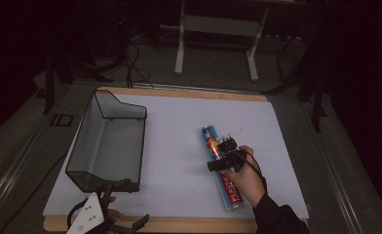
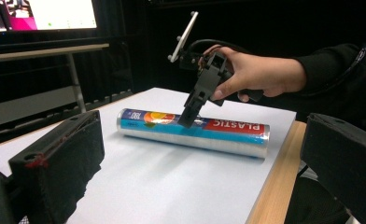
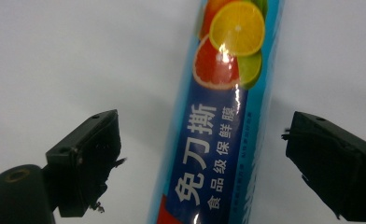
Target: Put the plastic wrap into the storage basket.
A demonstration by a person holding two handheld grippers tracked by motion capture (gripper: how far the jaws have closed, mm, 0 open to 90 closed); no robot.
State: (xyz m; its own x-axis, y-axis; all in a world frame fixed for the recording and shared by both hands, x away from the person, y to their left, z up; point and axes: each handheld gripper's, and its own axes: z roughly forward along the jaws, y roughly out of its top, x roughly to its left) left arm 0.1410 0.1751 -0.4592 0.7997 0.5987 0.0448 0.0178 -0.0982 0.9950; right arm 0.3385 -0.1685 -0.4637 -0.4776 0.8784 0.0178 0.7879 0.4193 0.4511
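We see a roll of plastic wrap lying flat on the white sheet covering the worktop, right of centre. The right gripper is held directly above the roll's middle; in the right gripper view its jaws stand spread wide, one on each side of the roll, not touching it. The right hand holds it from the near side. The left gripper sits at the near left edge, jaws apart and empty. A black mesh basket stands on the sheet's left part, well apart from the roll.
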